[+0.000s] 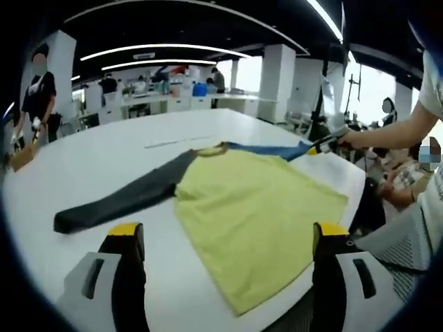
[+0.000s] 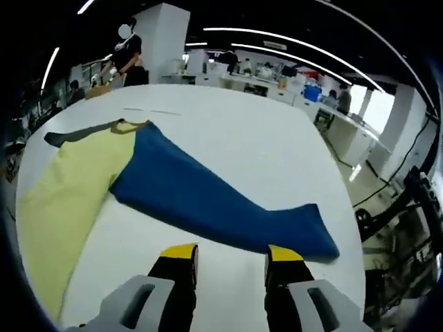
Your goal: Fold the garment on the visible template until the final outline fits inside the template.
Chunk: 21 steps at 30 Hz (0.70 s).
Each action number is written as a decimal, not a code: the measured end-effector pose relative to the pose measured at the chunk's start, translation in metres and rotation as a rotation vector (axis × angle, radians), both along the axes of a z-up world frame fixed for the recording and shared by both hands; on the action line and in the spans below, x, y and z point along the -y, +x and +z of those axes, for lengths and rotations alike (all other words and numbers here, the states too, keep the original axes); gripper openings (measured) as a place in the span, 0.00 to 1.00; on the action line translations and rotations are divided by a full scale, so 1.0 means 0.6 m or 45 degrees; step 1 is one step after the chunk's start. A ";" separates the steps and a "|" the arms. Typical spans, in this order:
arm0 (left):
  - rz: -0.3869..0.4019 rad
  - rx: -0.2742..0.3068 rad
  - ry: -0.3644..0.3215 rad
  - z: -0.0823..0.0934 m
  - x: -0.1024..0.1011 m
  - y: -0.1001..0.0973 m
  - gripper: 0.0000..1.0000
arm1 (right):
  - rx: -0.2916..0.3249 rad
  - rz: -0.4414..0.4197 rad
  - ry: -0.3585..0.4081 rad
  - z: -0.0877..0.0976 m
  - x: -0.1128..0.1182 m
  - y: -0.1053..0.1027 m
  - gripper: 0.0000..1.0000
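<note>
2 open hand-held grippers [image 1: 228, 238] [image 2: 230, 259] near garment [image 1: 256, 207]

Bright ceiling strips, window glare, fisheye-warped edges.

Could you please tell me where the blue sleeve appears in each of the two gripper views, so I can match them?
Left gripper view: the blue sleeve is a thin strip right of centre, running from the collar toward the other gripper.
Right gripper view: the blue sleeve lies broad across the centre, its cuff near the right jaw.
Shared landmark: the yellow body of the shirt, joining the sleeve.
</note>
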<state>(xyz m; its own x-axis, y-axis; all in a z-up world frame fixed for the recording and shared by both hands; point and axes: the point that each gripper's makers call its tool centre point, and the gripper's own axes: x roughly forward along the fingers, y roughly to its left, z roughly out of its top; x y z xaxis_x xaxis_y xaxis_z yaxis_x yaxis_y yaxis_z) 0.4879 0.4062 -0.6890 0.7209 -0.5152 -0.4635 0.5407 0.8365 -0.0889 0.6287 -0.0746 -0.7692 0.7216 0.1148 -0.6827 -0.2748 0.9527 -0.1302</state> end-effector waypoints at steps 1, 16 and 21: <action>0.002 0.000 0.000 0.000 0.001 0.000 0.97 | -0.003 -0.003 0.003 -0.001 -0.001 0.001 0.31; 0.014 0.023 0.023 0.008 0.005 -0.001 0.93 | -0.018 -0.007 0.005 -0.017 0.003 0.025 0.13; 0.030 0.020 0.028 0.007 0.000 -0.003 0.92 | -0.020 -0.026 0.011 -0.019 0.004 0.026 0.00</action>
